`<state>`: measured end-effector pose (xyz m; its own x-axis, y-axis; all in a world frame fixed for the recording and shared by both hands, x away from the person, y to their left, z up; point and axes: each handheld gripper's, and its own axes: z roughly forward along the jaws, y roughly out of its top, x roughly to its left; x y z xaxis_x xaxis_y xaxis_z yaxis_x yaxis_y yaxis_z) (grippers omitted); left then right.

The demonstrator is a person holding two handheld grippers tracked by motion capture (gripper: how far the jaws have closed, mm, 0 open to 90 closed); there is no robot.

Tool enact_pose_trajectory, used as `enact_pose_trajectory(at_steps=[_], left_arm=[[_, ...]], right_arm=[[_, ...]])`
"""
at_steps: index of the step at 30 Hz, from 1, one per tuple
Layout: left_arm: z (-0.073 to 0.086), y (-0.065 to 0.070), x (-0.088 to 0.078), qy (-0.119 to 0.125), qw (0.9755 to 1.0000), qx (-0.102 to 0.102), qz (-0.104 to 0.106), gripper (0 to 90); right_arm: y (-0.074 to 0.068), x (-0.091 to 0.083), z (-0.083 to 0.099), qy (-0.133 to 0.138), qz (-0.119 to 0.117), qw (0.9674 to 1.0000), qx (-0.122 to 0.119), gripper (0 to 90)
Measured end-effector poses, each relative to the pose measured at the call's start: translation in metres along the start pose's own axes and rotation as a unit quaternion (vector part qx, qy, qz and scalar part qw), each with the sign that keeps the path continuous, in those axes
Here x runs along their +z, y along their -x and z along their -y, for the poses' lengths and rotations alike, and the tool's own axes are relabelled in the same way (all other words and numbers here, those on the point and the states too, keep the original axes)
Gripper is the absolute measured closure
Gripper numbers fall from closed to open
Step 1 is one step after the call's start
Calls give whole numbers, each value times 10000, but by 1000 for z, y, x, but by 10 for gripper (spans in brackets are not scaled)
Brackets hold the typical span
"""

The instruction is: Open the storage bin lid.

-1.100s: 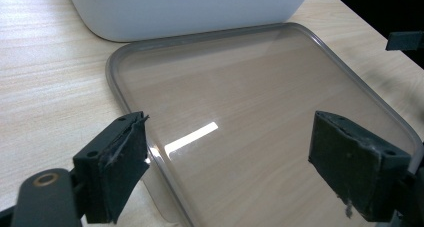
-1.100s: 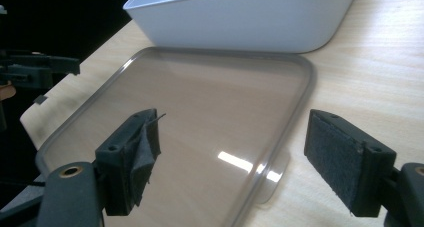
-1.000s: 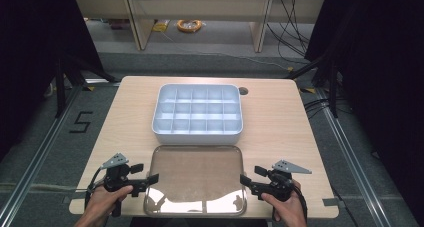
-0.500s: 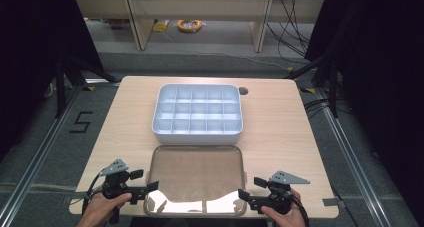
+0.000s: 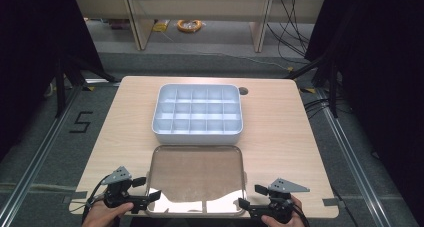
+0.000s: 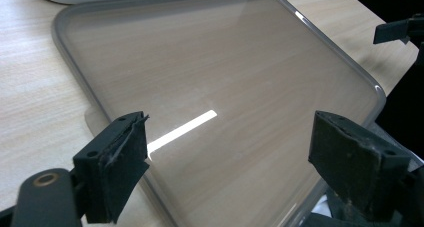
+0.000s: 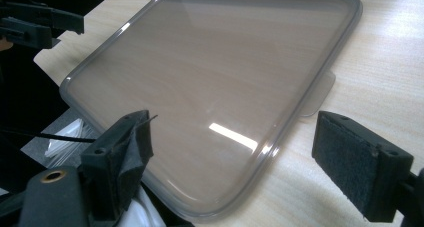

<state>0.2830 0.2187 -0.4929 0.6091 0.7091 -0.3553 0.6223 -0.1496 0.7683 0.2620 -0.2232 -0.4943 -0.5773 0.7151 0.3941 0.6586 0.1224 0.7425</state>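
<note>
The clear lid (image 5: 196,179) lies flat at the lower centre, overhanging the surface's (image 5: 280,137) near edge. Both grippers, left (image 5: 142,193) and right (image 5: 248,197), have jaws released, flanking its corners. A one-sided pinch could slide or tip it off.

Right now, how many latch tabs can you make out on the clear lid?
2. One tab sticks out from the lid edge by the left claw; the other tab sits on the opposite edge near the right claw. More may be hidden.
</note>
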Motion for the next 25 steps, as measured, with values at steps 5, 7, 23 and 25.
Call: enact_pose_trajectory(at_steps=[5,7,23,25], left_arm=[[3,2,0,-134,9999,-5,-55,151],[4,1,0,-161,9998,-64,-56,151],[6,1,-3,-102,9997,-204,-17,151],[6,1,-2,-134,9997,-210,-16,151]], right_arm=[[-2,-3,3,-29,12,10000,43,173],[-3,-3,5,-22,11,10000,77,181],[0,-6,10,-119,200,9997,-125,189],[0,-5,10,-115,210,9996,-137,190]])
